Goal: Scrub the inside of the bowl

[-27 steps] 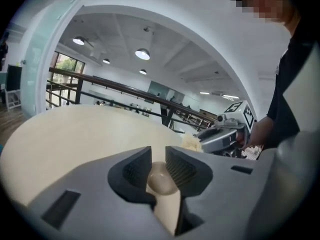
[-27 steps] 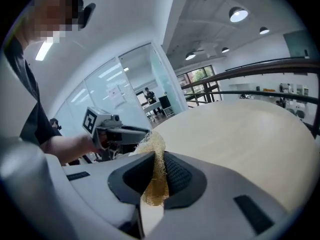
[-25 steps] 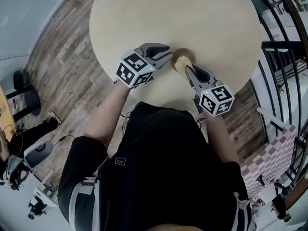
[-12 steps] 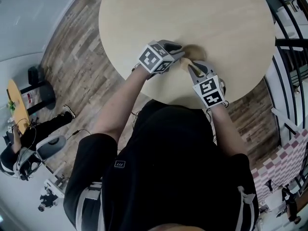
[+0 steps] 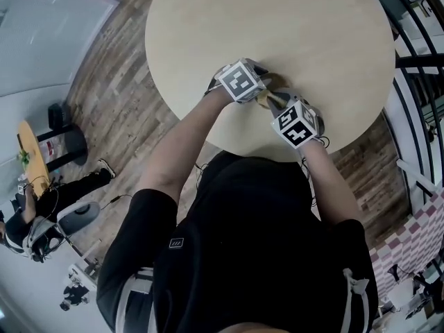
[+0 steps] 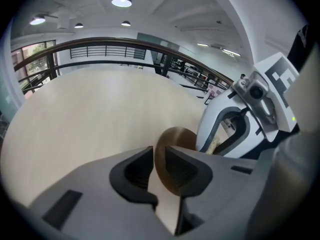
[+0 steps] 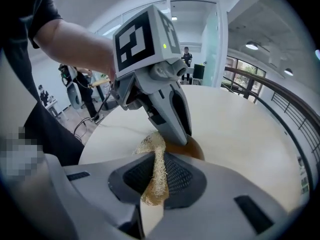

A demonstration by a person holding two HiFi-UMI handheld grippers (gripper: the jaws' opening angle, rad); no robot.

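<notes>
The small brown bowl (image 6: 176, 137) sits on the round pale table (image 5: 277, 26), close to the edge nearest the person and tucked between the 2 tools. In the head view only a sliver of it shows between them. The left tool (image 6: 159, 159) is clamped on the bowl's rim: the thin wall runs through the narrow gap between its 2 jaws, 1 jaw on each side.

The right tool (image 7: 157, 171) is clamped on a straw-coloured fibrous scrubber (image 7: 151, 144), pinched flat between its ribbed pads. The scrubber's free end sticks out beyond the jaws and fans out at the bowl's near edge, just beside the tip of the left tool. Whether it touches the inside of the bowl I cannot tell.

Both tools angle down towards the table and meet nose to nose over the bowl. The rest of the table is bare, above a wood-plank floor (image 5: 111, 96).
</notes>
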